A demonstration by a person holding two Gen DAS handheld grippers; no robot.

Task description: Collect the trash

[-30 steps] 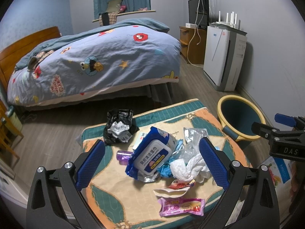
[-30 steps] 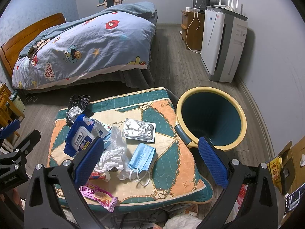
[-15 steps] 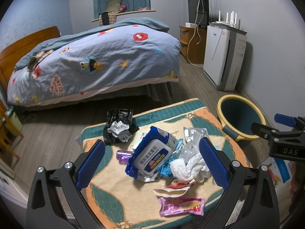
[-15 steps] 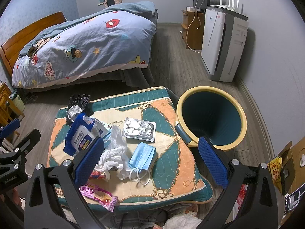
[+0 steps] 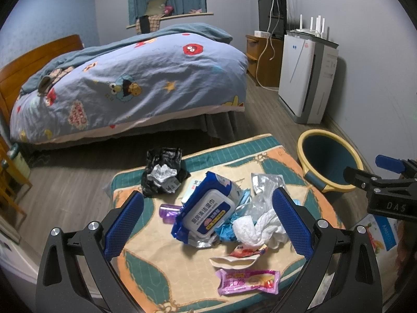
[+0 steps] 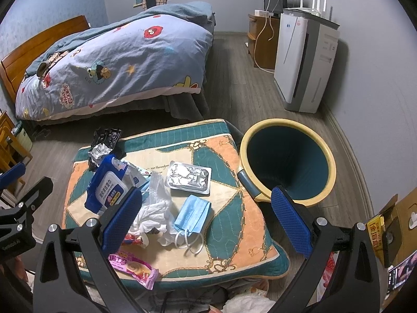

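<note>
Left wrist view: left gripper [image 5: 207,215] spread wide, empty, above the cushion [image 5: 146,258]. Wet-wipe pack [image 5: 206,212] dead centre; white tissue [image 5: 256,227] at 3 o'clock of it; pink wrapper [image 5: 247,281] at 6; black bag [image 5: 163,172] at 11. Bin [image 5: 329,159] off at 2.

Right wrist view: right gripper [image 6: 206,215] likewise wide open, holding nothing. Blue mask [image 6: 192,214] between the pads; foil blister tray [image 6: 189,177] at 12 of it.
</note>
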